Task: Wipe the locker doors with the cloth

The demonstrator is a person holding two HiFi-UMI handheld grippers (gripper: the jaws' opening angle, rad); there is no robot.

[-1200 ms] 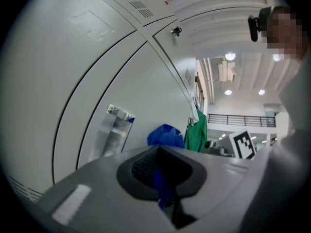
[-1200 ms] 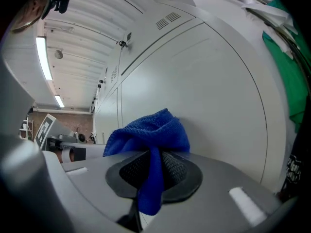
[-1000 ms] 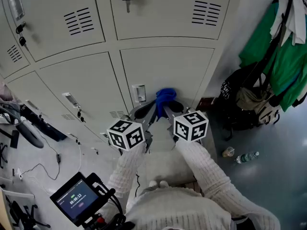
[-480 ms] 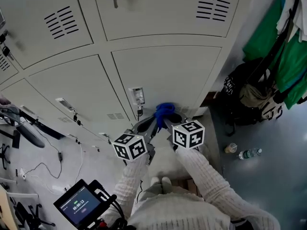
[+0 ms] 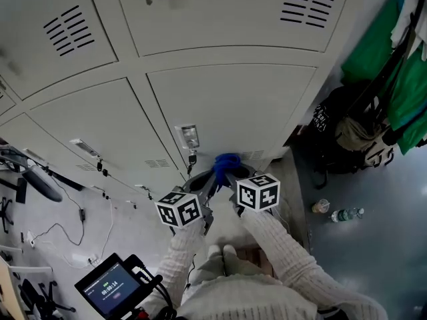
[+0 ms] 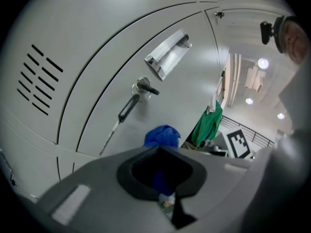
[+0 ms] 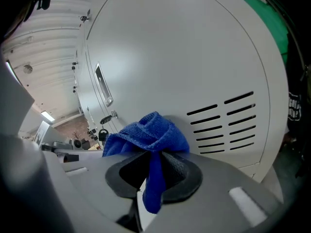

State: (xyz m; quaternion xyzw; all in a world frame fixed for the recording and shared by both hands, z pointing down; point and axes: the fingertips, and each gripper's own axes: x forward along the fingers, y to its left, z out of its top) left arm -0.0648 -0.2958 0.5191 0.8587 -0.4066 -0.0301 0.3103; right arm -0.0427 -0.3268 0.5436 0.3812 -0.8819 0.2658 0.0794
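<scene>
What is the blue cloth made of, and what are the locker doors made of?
The blue cloth looks like soft woven fabric, maybe microfibre: it shows ribbed weave and bunches in folds. The locker door looks like painted sheet metal, pale grey with a smooth dull sheen and punched vent slots.

Both sleeved arms (image 5: 280,245) reach forward; right hand-held gripper (image 7: 153,171) clamps the cloth (image 7: 148,132), left hand-held gripper (image 6: 163,171) closed.

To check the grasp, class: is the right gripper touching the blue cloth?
Touching. The right gripper view shows the blue cloth pinched between the jaws of the right gripper.
</scene>
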